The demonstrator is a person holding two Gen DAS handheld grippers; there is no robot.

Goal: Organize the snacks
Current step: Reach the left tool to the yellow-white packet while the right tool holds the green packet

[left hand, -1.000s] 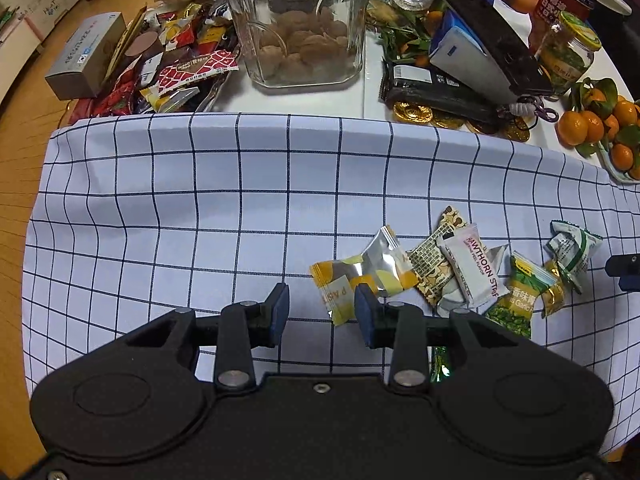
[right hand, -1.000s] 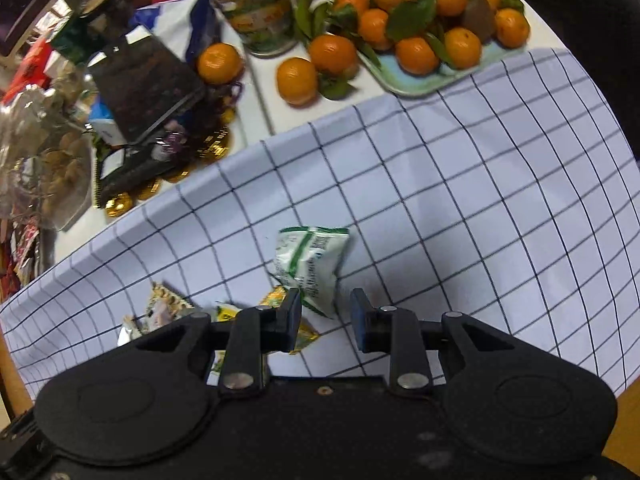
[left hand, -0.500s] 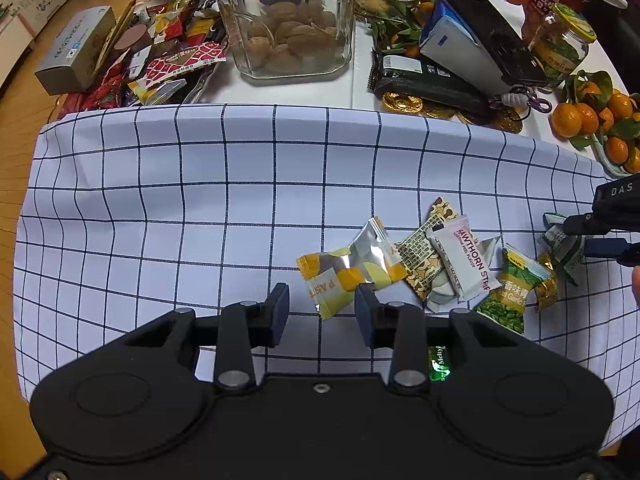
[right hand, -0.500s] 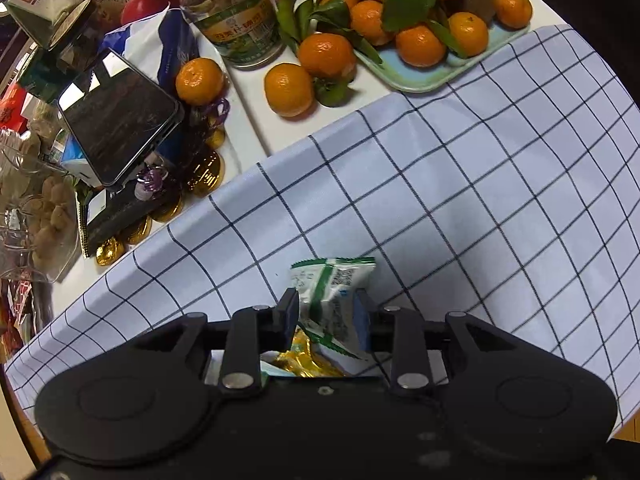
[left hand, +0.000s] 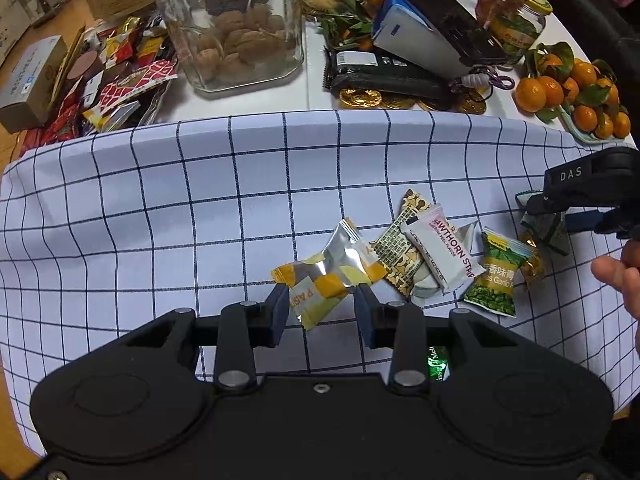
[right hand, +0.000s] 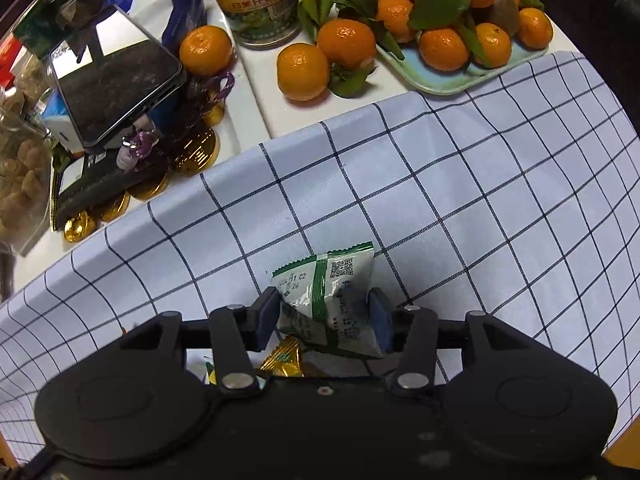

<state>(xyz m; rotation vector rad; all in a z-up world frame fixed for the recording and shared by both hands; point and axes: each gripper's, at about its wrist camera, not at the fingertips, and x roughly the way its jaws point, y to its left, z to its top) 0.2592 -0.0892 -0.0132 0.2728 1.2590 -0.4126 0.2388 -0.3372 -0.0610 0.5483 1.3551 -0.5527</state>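
Several snack packets lie on a checked cloth [left hand: 160, 208]. My left gripper [left hand: 322, 304] is open, its fingers either side of a yellow-and-silver packet [left hand: 332, 272]. Right of it lie a brown patterned packet [left hand: 400, 248], a white hawthorn strip packet [left hand: 444, 252] and a green garlic pea packet [left hand: 496, 280]. My right gripper [right hand: 325, 316] has its jaws around a white-and-green packet [right hand: 326, 300], touching both sides. A gold wrapped sweet [right hand: 282, 358] lies under it. The right gripper also shows in the left wrist view [left hand: 560, 208].
Beyond the cloth stand a glass jar of walnuts [left hand: 232, 28], a tray of wrapped sweets [left hand: 104, 80], a phone on boxes [right hand: 112, 92], gold coins [right hand: 196, 156], a lidded jar [right hand: 260, 0] and a plate of mandarins [right hand: 460, 80]. A green packet [left hand: 438, 362] lies under my left gripper.
My left gripper moved forward to straddle the yellow-and-silver packet. My right gripper moved forward and closed in around the white-and-green packet.
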